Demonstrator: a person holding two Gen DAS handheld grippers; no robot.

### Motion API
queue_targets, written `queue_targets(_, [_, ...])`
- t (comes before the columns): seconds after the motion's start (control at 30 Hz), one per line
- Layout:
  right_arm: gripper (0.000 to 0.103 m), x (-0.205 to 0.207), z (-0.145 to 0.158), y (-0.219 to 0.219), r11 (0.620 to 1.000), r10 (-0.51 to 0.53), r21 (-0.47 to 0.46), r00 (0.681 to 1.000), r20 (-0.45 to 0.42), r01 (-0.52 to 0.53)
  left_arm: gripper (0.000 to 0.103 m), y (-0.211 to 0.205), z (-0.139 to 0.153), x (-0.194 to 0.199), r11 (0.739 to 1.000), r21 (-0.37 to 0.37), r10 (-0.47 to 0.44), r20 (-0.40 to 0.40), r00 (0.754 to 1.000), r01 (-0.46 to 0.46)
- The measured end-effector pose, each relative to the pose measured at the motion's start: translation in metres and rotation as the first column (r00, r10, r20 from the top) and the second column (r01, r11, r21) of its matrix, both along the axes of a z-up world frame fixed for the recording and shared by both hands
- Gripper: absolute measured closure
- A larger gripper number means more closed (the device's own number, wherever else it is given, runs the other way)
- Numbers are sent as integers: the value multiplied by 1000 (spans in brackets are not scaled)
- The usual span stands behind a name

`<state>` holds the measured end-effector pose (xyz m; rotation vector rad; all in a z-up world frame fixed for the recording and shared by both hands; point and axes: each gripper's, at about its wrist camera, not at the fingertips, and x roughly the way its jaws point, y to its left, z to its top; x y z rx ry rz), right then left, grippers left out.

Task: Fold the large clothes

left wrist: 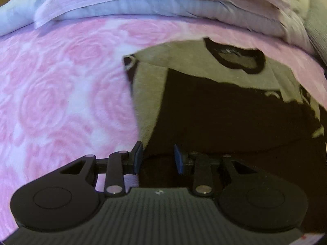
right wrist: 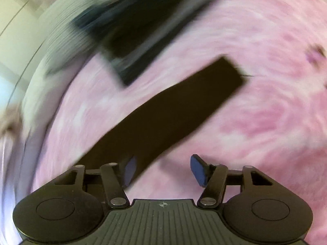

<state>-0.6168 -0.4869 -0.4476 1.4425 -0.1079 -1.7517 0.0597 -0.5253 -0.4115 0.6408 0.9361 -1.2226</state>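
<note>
A large grey garment (left wrist: 151,94) with a black collar (left wrist: 235,59) lies flat on a pink rose blanket (left wrist: 61,91). A black panel (left wrist: 224,112) of it is laid across the middle. My left gripper (left wrist: 159,158) hovers at the garment's near left edge, its blue pads apart with dark cloth showing in the gap; no pinch is visible. In the blurred right wrist view, a long black sleeve (right wrist: 173,110) runs diagonally over the blanket (right wrist: 265,81). My right gripper (right wrist: 164,170) is open wide, its left pad over the sleeve's near end, with only blanket between the pads.
Folded pale lilac and blue bedding (left wrist: 143,6) is stacked along the far edge of the bed. A smeared dark folded pile (right wrist: 134,26) lies beyond the sleeve near the bed's edge, with pale floor (right wrist: 16,20) past it on the left.
</note>
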Motion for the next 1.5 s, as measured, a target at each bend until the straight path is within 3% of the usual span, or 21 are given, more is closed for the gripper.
queue_targets(0.1, [49, -28, -21, 1, 987, -120, -86, 984, 133, 133, 75, 5, 10, 9, 996, -8, 85, -69, 994, -86])
queue_targets(0.17, [52, -33, -25, -5, 978, -163, -104, 972, 171, 182, 75, 10, 20, 11, 993, -20, 112, -85, 990, -114])
queue_targets(0.2, [72, -32, -24, -11, 980, -164, -89, 976, 142, 177, 75, 13, 23, 12, 992, -24, 121, -89, 989, -123])
queue_targets(0.23, [100, -30, -22, -18, 986, -149, -58, 984, 98, 155, 75, 17, 26, 13, 991, -27, 131, -95, 987, -134])
queue_targets(0.3, [100, -21, -9, -33, 992, -124, -19, 992, 1, 124, 75, 24, 33, 17, 988, -28, 149, -112, 982, -154])
queue_targets(0.43, [100, 15, 51, -69, 995, -41, -95, 988, -148, 27, 75, 42, 43, 32, 981, -28, 189, -115, 975, -193])
queue_targets(0.5, [100, 58, 93, -92, 979, 84, -152, 954, -288, -132, 75, 53, 46, 41, 975, -25, 215, -132, 968, -220])
queue_targets(0.53, [100, 86, 115, -103, 955, 164, -175, 916, -365, -241, 75, 58, 46, 45, 972, -22, 228, -142, 963, -234])
queue_targets(0.63, [100, 190, 167, -117, 807, 370, -206, 745, -556, -554, 75, 74, 46, 54, 964, -16, 260, -180, 949, -267])
queue_targets(0.67, [100, 230, 179, -113, 733, 424, -205, 671, -608, -649, 75, 79, 45, 57, 960, -13, 272, -193, 943, -279])
queue_targets(0.77, [100, 348, 194, -79, 439, 546, -173, 414, -728, -882, 75, 93, 41, 64, 950, -3, 303, -228, 925, -312])
queue_targets(0.83, [97, 418, 185, -53, 222, 621, -61, 190, -761, -973, 75, 100, 37, 68, 945, 7, 319, -238, 917, -326])
queue_targets(0.87, [94, 449, 173, -38, 147, 639, 26, 75, -766, -989, 75, 104, 35, 70, 942, 15, 328, -248, 912, -334])
queue_targets(0.93, [53, 495, 141, -14, 35, 663, 206, -132, -737, -978, 75, 109, 31, 73, 939, 29, 338, -259, 905, -343])
queue_targets(0.97, [47, 506, 125, -4, 0, 668, 257, -191, -720, -967, 75, 111, 29, 75, 939, 34, 338, -267, 902, -342])
queue_targets(1.0, [47, 510, 112, 4, -20, 677, 283, -221, -702, -959, 75, 113, 27, 76, 940, 38, 336, -269, 902, -339])
queue_targets(1.1, [47, 493, 76, -1, -16, 742, 366, -256, -619, -931, 75, 114, 23, 77, 945, 40, 322, -276, 905, -324])
queue_targets(1.2, [47, 454, 55, -17, 61, 791, 429, -218, -571, -901, 75, 107, 18, 74, 949, 28, 307, -304, 902, -314])
queue_targets(1.27, [48, 427, 50, -33, 134, 811, 442, -158, -563, -887, 75, 97, 17, 70, 954, 5, 286, -313, 906, -299])
queue_targets(1.37, [50, 394, 53, -64, 256, 811, 417, -42, -584, -872, 75, 77, 18, 64, 961, -36, 248, -311, 917, -273])
queue_targets(1.5, [50, 357, 58, -104, 370, 775, 292, 120, -620, -882, 75, 47, 22, 56, 965, -113, 194, -303, 933, -238])
